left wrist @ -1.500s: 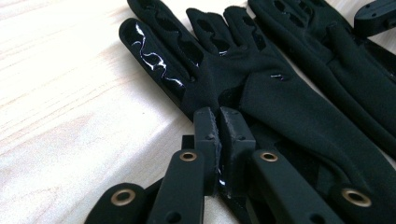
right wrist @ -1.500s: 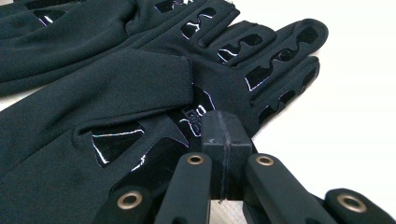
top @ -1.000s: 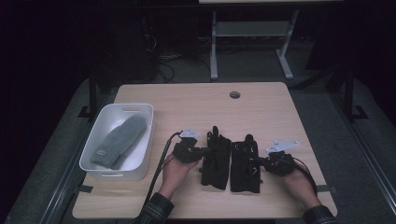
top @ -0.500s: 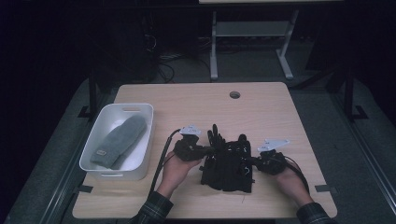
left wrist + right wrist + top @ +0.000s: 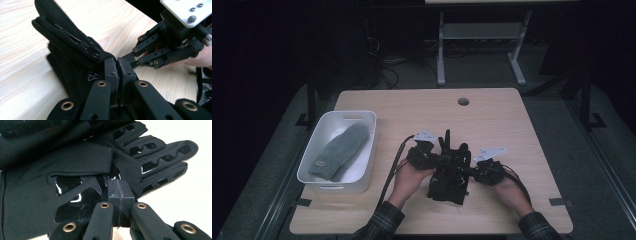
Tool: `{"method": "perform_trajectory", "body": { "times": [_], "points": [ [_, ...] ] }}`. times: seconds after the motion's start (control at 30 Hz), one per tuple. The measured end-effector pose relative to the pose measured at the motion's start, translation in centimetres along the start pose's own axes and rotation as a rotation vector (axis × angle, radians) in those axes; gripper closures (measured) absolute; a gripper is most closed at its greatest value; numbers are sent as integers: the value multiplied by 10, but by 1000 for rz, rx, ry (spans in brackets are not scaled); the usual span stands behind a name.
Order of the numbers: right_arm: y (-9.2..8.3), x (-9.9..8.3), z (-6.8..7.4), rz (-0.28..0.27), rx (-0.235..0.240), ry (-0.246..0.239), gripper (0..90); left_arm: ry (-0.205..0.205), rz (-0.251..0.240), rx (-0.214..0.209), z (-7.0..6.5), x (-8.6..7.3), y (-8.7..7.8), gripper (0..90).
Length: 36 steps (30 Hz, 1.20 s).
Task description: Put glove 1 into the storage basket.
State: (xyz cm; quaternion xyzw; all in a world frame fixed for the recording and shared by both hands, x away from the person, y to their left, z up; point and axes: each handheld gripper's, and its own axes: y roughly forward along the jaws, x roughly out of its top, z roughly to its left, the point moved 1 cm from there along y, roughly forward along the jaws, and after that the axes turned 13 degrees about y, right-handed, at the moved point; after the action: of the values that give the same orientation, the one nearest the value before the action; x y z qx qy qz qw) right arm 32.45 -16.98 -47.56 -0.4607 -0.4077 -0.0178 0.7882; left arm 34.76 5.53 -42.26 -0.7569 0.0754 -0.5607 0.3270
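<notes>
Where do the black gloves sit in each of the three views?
High view: black gloves low centre of the wooden table, between both hands.
Left gripper view: left and centre, above this hand-held gripper's own shut jaws; the right hand-held gripper reaches in from the upper right.
Right gripper view: across the frame, fingers pointing right.
Shared landmark: the pale wood tabletop beneath the gloves.

In the right gripper view the black gloves (image 5: 75,177) run off the top and left edges, and which glove the closed jaws pinch cannot be told.
</notes>
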Motion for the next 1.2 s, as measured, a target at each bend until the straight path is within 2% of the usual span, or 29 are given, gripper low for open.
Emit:
{"method": "perform_trajectory", "body": {
  "times": [0.2, 0.3, 0.33, 0.43, 0.47, 0.5, 0.53, 0.6, 0.63, 0.67, 0.7, 0.77, 0.87, 0.93, 1.0, 1.03, 1.1, 1.2],
  "points": [
    [6, 4, 3, -9, 13, -12, 900, -1, 10, -19, -3, 1, 18, 857],
    [2, 3, 2, -14, 17, -13, 886, 0, 2, -22, -4, 2, 22, 800],
    [0, 3, 1, -16, 17, -14, 825, 5, -10, -18, -4, 3, 21, 769],
    [-5, 3, -3, -38, 0, -11, 764, 14, -21, -12, -6, 5, 18, 753],
    [-8, 2, -6, -49, -10, -6, 700, 14, -22, -15, -6, 6, 17, 755],
    [-15, -1, -11, -60, -51, 12, 661, 27, -13, -15, -6, 6, 14, 800],
    [-18, -2, -15, -74, -59, 5, 619, 27, -13, -15, -6, 6, 14, 828],
    [-29, -6, -25, -91, -107, 34, 538, 44, 16, -19, -8, 5, 11, 869],
    [-29, -6, -25, -91, -107, 34, 538, 44, 16, -19, -8, 5, 11, 879],
    [-38, -11, -36, -99, -137, 67, 468, 50, 21, -22, -10, 3, 10, 886],
    [-38, -11, -36, -99, -137, 67, 468, 56, 26, -26, -12, 3, 10, 886],
    [-49, -19, -52, -119, -178, 107, 380, 70, 42, -34, -17, 1, 13, 889],
    [-52, -22, -61, -128, -193, 123, 334, 87, 70, -49, -25, -5, 21, 889],
    [-53, -23, -69, -135, -207, 143, 267, 86, 81, -68, -31, -9, 29, 891],
    [-52, -23, -70, -132, -210, 144, 253, 97, 108, -80, -36, -13, 38, 892],
    [-49, -24, -71, -128, -210, 139, 238, 88, 107, -82, -38, -15, 41, 892],
    [-46, -24, -70, -117, -219, 140, 221, 105, 135, -81, -41, -18, 47, 892],
    [-41, -23, -68, -102, -221, 148, 197, 111, 160, -85, -45, -19, 50, 893]
  ]
}}
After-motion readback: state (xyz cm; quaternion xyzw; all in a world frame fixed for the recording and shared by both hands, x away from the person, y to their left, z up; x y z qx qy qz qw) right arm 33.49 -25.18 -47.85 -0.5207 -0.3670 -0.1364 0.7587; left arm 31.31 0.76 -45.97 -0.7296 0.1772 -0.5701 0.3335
